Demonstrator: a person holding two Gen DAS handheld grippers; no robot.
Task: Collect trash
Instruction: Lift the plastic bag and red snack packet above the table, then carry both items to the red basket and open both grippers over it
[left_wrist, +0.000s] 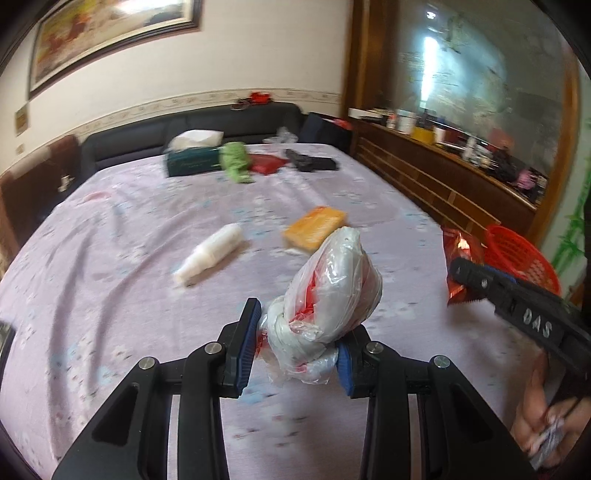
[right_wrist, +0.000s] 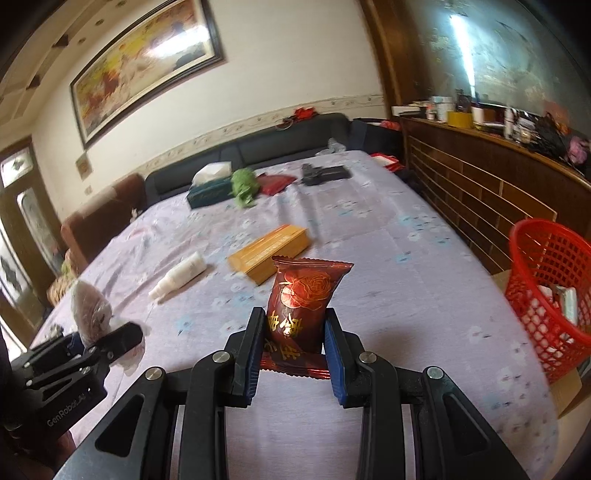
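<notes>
Since both grippers are loaded and the red mesh basket (right_wrist: 550, 295) stands off the bed's right edge, the step in hand looks like the carry to that basket, and doing it well is mostly a matter of order and clearance. Across the bed (left_wrist: 122, 229), covered in a pale floral sheet, loose items lie well apart from the grippers: a tissue box (left_wrist: 194, 157) near the headboard, an orange box (right_wrist: 269, 253) and a white bottle (right_wrist: 179, 277) mid-sheet; whether these count as trash I cannot tell, so leave them for later passes. Nearer the basket, the right gripper (right_wrist: 295, 341) has its jaws closed on a dark red snack wrapper (right_wrist: 304, 299), pinched low down with the top standing free above the pads. It should probably go first: move over the rim, open only once the wrapper is inside the wall, since light film may cling to a pad. On the other side, the left gripper (left_wrist: 297, 341) clamps a knotted plastic bag (left_wrist: 327, 291) at its twisted neck, with the bulk leaning up and to the right of the pads. Hold that squeeze firm, because slick film can slide, and follow without crossing the right tool's path.
</notes>
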